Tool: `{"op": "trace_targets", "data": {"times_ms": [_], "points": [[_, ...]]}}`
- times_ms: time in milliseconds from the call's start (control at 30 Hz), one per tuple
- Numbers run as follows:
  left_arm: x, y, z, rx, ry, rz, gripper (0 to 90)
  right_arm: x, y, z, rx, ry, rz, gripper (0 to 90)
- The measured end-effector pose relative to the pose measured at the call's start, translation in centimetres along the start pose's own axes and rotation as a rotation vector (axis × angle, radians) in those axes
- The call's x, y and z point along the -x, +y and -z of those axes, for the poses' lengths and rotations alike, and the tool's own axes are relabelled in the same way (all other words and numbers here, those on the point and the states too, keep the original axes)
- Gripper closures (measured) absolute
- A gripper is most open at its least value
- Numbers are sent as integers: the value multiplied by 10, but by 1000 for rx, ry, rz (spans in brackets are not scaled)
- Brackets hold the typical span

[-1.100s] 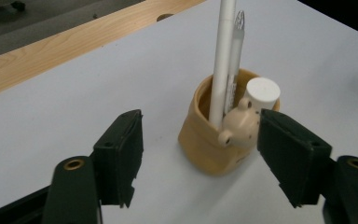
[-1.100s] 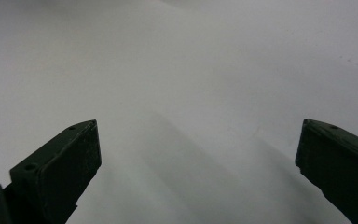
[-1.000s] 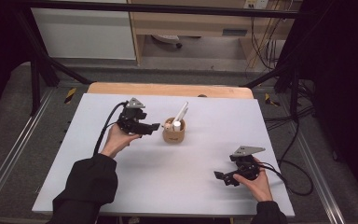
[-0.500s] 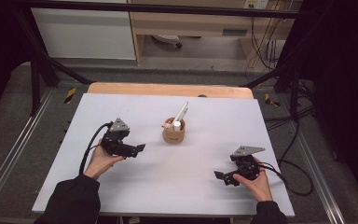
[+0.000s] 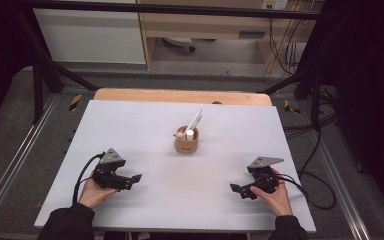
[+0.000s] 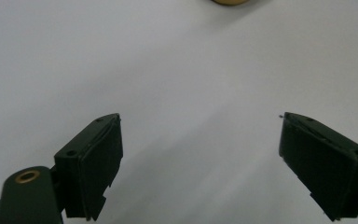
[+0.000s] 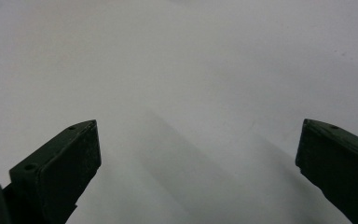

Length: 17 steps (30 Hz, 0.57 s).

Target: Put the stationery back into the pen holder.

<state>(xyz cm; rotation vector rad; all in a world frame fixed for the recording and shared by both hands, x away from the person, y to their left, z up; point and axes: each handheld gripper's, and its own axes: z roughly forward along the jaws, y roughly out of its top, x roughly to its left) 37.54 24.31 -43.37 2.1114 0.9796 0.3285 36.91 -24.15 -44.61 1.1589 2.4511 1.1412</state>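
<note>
A small wooden cup (image 5: 185, 145) stands at the middle of the white table (image 5: 130, 120), with a slanted white stick (image 5: 195, 119) and a short white cylinder (image 5: 189, 133) in it. My left gripper (image 5: 135, 179) rests low at the near left, pointing right, well apart from the cup. Its jaws have just been opening and stand wide with nothing between them (image 6: 199, 119); the cup's base (image 6: 230, 2) shows at the top edge of the left gripper view. Near the front right, my right gripper (image 5: 234, 190) points left, open and empty (image 7: 199, 122).
A wooden strip (image 5: 180, 96) runs along the table's far edge. Cables (image 5: 310, 190) trail off the right side. Metal frame rails (image 5: 10, 165) flank the table, and cabinets (image 5: 90, 35) stand behind it.
My left gripper has drawn back from beside the cup toward the near left and sunk to the table. The right gripper has stayed in place.
</note>
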Motion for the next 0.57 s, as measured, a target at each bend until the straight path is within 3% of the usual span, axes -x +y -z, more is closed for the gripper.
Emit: {"op": "trace_targets", "data": {"times_ms": [133, 300, 567], "points": [[-3, -12, 4, -7, 10, -2, 135, 0, 0, 0, 3, -1, 1, 7], [-8, -22, 6, -12, 8, 30, 136, -1, -1, 0, -4, 9, 4, 7], [-4, -22, 5, -20, 4, 11, 136, -2, -1, 0, -2, 8, 8, 7]]}}
